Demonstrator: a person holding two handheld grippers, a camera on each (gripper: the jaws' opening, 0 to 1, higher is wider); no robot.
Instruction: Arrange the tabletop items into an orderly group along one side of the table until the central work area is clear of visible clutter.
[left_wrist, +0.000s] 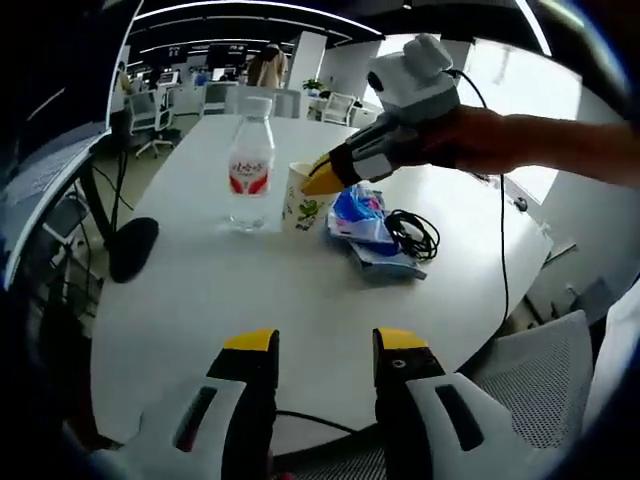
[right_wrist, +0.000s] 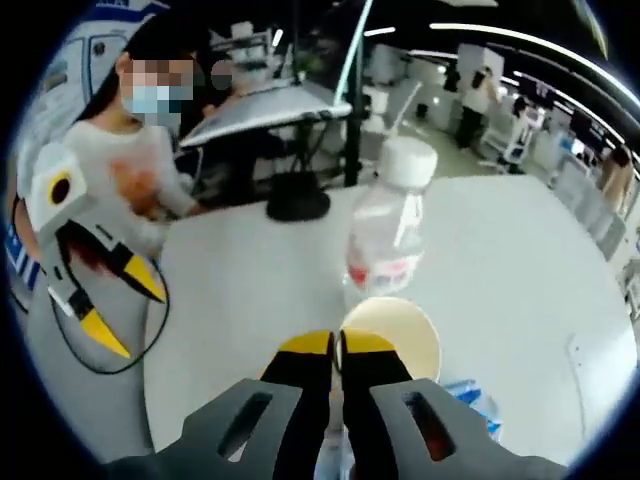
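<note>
On the white round table (left_wrist: 190, 300) a clear water bottle (left_wrist: 250, 165) with a red label stands upright, and a printed paper cup (left_wrist: 298, 208) is just to its right. My right gripper (left_wrist: 318, 180) reaches in from the right and its yellow tips pinch the cup's rim. In the right gripper view the right gripper (right_wrist: 338, 345) is shut on the near rim of the paper cup (right_wrist: 400, 335), with the water bottle (right_wrist: 390, 225) right behind it. My left gripper (left_wrist: 325, 343) hovers open over the near table edge, holding nothing. It also appears as the left gripper (right_wrist: 125, 308), open.
A blue packet (left_wrist: 362, 225) and a coiled black cable (left_wrist: 412, 235) lie right of the cup. A black round base (left_wrist: 133, 248) sits at the table's left edge. A mesh chair (left_wrist: 545, 375) stands near right. A person (right_wrist: 120, 160) stands behind the table (right_wrist: 250, 280).
</note>
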